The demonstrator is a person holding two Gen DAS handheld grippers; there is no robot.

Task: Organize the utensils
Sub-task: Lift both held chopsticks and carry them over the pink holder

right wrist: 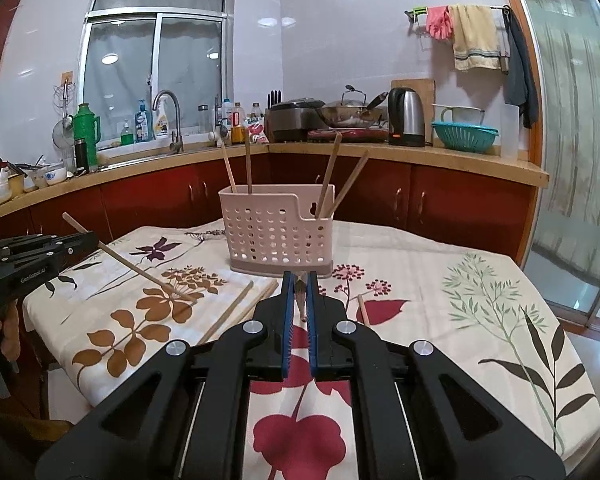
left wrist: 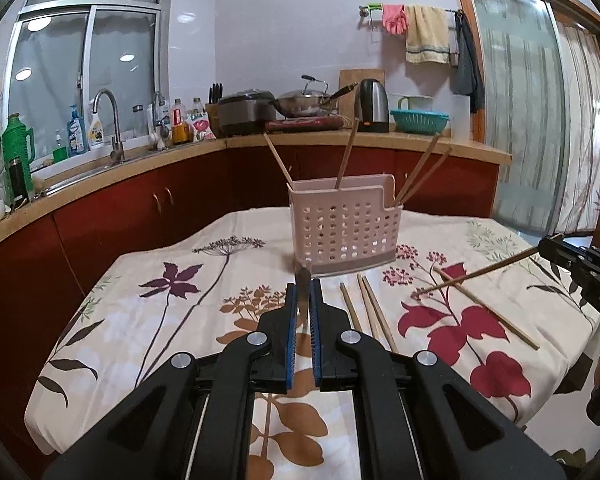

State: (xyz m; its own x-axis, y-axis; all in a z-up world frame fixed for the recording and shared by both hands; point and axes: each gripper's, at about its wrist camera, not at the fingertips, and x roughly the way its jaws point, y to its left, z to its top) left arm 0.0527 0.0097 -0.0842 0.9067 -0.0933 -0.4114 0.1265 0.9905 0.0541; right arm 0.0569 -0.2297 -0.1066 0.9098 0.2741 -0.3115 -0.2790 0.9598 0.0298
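Chopsticks are what both hands carry now: the left gripper [left wrist: 303,300] is clamped on one chopstick [right wrist: 128,260] that slants from its tips down to the floral tablecloth [left wrist: 148,320], and the right gripper [right wrist: 300,300] is clamped on another chopstick [left wrist: 476,272], also angled low across the cloth. Straight ahead of both stands the pink holder [right wrist: 278,232], upright, with four sticks already leaning in it. Each held stick lies crosswise to its gripper, so it must, I judge, be tipped upright before dropping in. Loose chopsticks [left wrist: 370,312] remain between grippers and holder.
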